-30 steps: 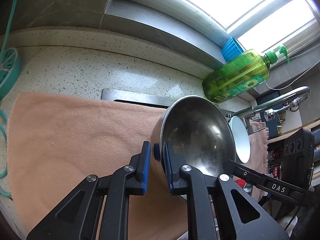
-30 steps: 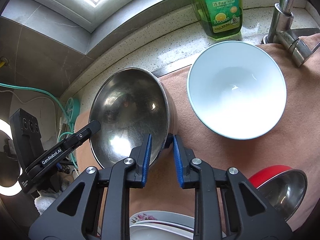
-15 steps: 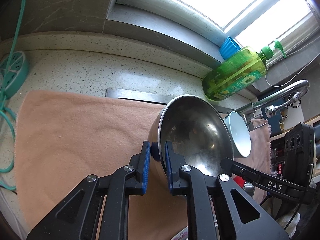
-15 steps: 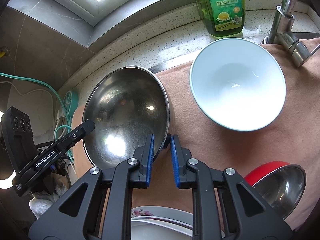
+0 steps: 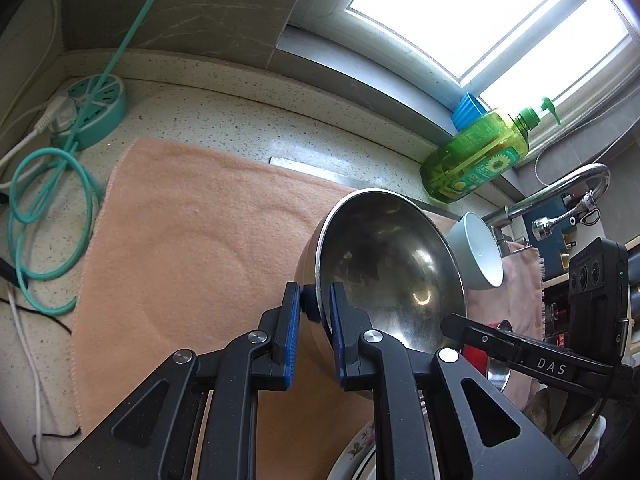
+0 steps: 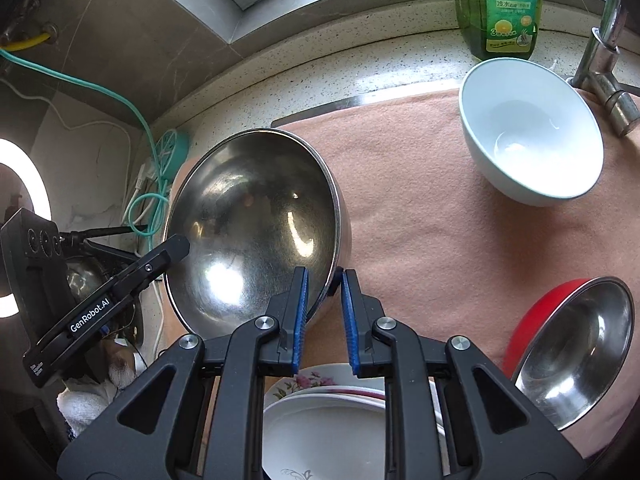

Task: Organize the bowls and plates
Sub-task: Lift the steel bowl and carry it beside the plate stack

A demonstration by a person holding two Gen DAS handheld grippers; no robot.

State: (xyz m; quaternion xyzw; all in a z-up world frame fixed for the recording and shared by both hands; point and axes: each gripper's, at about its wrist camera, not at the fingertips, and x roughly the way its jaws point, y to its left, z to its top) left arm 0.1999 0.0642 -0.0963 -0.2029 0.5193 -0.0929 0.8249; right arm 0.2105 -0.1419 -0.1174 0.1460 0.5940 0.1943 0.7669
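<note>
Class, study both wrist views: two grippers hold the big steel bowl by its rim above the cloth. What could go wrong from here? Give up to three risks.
1. The left gripper and right gripper each pinch only the thin rim of the large steel bowl; smooth metal could slip or twist if the hands move unevenly.
2. The tilted bowl may knock the white bowl close beside it.
3. Lowered carelessly, it could strike the stacked plates beneath the grippers.

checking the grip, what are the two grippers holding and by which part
Both hold the large steel bowl by its rim: left gripper on one side, right gripper on the opposite side.
</note>
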